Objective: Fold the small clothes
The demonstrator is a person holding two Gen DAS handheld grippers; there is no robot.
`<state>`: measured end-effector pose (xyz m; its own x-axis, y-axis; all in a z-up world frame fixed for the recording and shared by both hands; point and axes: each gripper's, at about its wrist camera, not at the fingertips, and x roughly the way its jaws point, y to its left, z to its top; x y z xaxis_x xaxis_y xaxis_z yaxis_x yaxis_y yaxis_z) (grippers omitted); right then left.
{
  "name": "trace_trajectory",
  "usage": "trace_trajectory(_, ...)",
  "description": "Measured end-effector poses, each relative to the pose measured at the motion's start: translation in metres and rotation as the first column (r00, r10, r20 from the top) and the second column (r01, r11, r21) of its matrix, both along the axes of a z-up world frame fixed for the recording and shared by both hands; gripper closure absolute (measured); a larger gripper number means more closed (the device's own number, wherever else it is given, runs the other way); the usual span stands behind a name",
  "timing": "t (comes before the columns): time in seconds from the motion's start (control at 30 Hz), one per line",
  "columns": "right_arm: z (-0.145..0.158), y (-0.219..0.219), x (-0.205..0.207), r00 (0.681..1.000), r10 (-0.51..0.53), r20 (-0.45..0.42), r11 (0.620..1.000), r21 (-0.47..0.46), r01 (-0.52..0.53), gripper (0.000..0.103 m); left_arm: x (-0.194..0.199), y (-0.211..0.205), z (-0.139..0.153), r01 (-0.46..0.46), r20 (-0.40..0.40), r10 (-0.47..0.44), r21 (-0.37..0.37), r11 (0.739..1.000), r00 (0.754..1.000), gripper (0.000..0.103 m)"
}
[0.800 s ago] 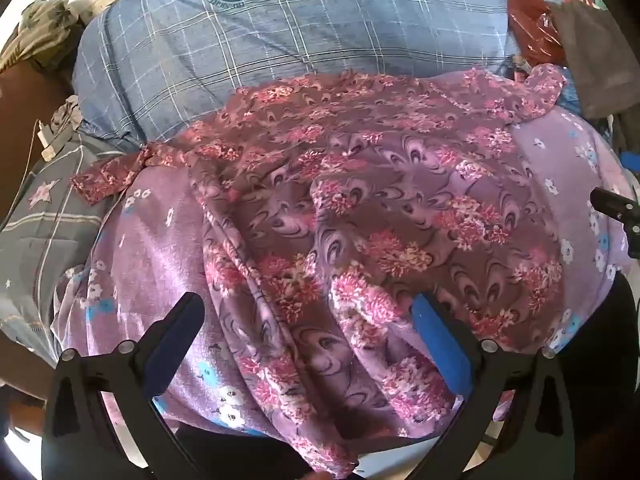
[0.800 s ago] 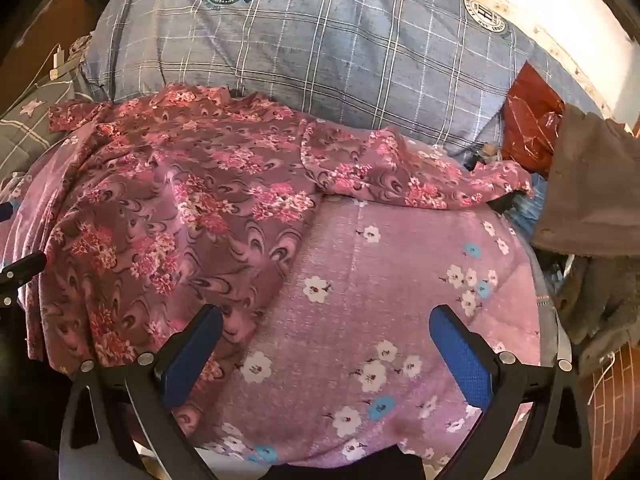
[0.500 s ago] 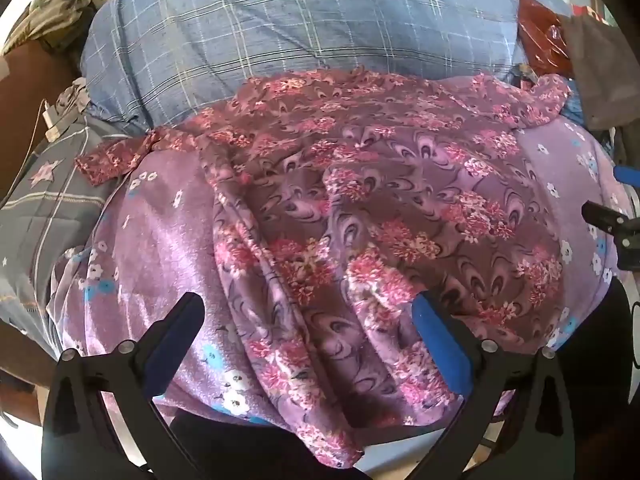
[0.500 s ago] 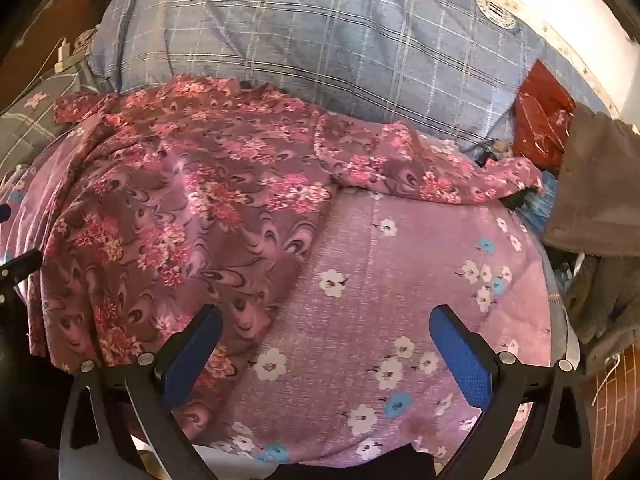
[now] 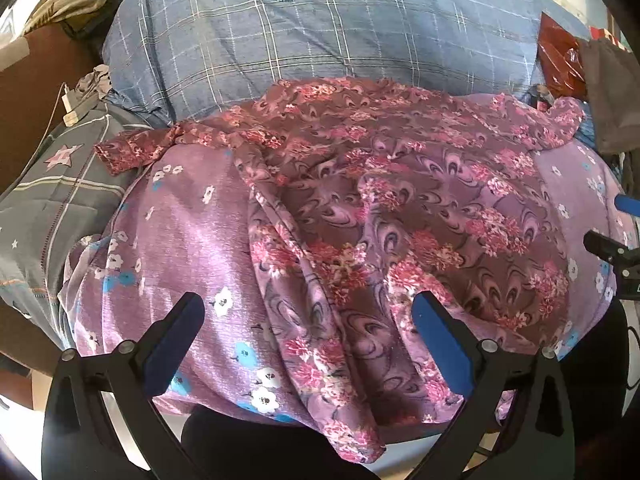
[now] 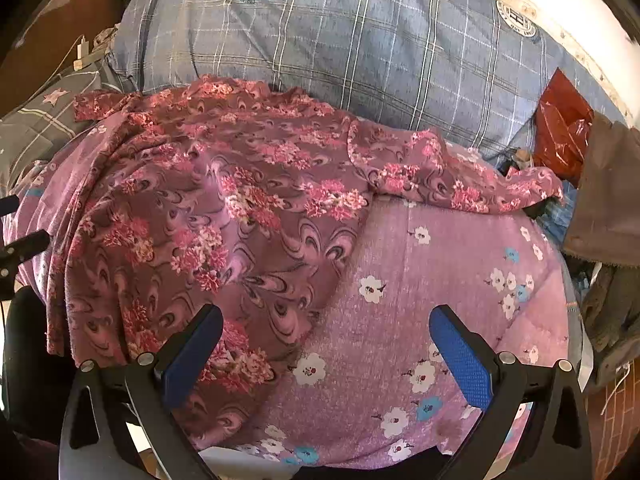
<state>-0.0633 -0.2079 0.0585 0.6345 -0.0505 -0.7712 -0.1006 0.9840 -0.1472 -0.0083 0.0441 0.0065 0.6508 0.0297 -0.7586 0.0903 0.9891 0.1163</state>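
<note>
Both my grippers, left (image 5: pixel 306 336) and right (image 6: pixel 326 346), hang wide, nothing between the pads. One floral garment (image 5: pixel 400 208) lies spread ahead and below on the lilac quilt (image 6: pixel 440 280), long axis running away toward the blue checked pillow (image 6: pixel 340 40). Left sits over its hem; right mostly over bare quilt. Sleeves: two, I think.

Blue plaid quilt (image 5: pixel 328 44) with round crests backs the bed; grey star-print bedding (image 5: pixel 52 184) lies left of it, red plastic bag (image 6: pixel 562 136) right. Daylight bright.
</note>
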Motion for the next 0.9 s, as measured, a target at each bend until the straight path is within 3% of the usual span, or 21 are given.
trace_trajectory(0.33,0.007,-0.014,-0.004,0.998,-0.059,0.007,0.998,0.004,0.059,0.0,0.012,-0.003,0.006,0.01,0.01,-0.01,-0.045,0.999,1.0,0.0)
trace_trajectory(0.9,0.003,-0.018,0.0,0.997,-0.077,-0.002,0.997,-0.007,0.077,0.0,0.017,-0.006,0.001,0.021,-0.008,-0.021,-0.041,0.999,1.0,0.0)
